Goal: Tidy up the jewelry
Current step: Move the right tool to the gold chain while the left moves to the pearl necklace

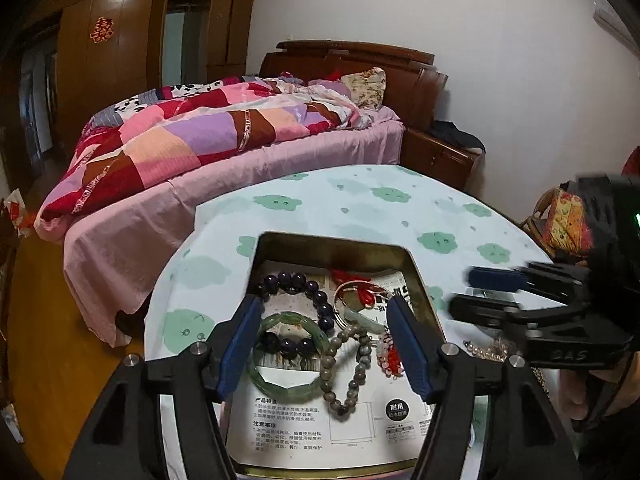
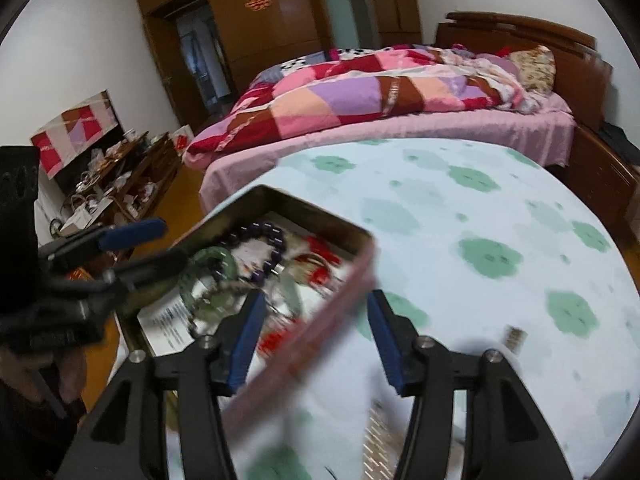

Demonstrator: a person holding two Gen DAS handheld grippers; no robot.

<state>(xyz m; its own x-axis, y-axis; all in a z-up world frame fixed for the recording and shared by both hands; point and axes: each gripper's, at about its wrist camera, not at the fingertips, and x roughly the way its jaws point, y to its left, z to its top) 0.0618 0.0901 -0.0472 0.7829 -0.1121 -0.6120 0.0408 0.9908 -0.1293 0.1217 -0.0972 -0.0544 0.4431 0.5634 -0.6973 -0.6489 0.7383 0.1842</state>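
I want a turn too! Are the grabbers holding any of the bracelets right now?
No, nothing is held. The left gripper hangs open over the tin, and the right gripper is open too.

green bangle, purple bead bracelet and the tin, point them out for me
green bangle (image 1: 280,385), left wrist view, lower rim
purple bead bracelet (image 1: 298,280), left wrist view, top beads
tin (image 1: 332,243), left wrist view, far wall

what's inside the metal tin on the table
In the tin: a dark purple bead bracelet, a green jade bangle, a grey-brown bead strand, a bangle with red cord and pink-red beads, all on printed paper. The left tongs cover both sides.
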